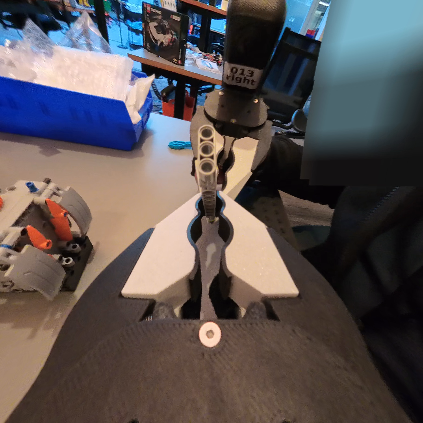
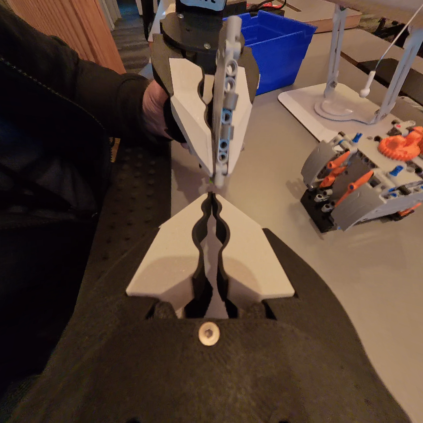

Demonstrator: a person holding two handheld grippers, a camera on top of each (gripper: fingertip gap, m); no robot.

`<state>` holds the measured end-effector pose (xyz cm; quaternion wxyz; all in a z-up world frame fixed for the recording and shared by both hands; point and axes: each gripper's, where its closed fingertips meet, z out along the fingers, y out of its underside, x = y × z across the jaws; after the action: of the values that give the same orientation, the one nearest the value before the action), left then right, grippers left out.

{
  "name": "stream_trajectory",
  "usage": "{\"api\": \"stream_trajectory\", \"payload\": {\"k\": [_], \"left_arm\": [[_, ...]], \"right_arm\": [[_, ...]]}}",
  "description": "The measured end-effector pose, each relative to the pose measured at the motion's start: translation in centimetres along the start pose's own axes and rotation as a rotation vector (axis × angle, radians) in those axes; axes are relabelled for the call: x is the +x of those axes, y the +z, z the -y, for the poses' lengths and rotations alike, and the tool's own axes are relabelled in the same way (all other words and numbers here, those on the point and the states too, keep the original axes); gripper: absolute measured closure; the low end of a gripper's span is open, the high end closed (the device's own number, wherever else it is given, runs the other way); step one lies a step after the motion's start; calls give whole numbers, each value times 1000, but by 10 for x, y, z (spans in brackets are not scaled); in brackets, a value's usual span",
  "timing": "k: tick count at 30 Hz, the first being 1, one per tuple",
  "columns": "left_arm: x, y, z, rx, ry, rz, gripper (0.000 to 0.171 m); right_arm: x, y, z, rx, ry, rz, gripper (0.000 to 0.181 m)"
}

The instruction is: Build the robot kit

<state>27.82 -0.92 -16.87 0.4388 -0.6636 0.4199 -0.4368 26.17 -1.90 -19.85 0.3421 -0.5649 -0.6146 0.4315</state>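
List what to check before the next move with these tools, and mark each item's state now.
1. Left tool shut on the grey beam: ok.
2. Beam lies lengthwise between that tool's fingers, with its end sticking out past the tips: ok.
3. Right tool shut, with nothing visible in its grip: ok.
4. Right tool's tip faces the beam's free end: ok. Whether they touch: cannot tell.
5. Brick model stands on the table, apart from both tools: ok.
6. Blue bin sits behind the left tool, not touching it: ok.
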Motion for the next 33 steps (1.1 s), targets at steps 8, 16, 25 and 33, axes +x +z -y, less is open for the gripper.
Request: {"api": "stream_trajectory", "payload": {"k": [8,16,25,33], "left_arm": [[-12,-31,-6,-43,9,111,166],[-9,-48,-31,-105,37,227,166],[-21,-52,-48,-162,7,265,166],[-41,-45,-79,-328,-6,360,165]], "right_arm": [[17,-36,-5,126,114,-53,181],[17,-48,-13,114,148,-75,181],[15,-36,-15,58,132,-107,181],[16,-22,-18,33,139,-111,180]]}}
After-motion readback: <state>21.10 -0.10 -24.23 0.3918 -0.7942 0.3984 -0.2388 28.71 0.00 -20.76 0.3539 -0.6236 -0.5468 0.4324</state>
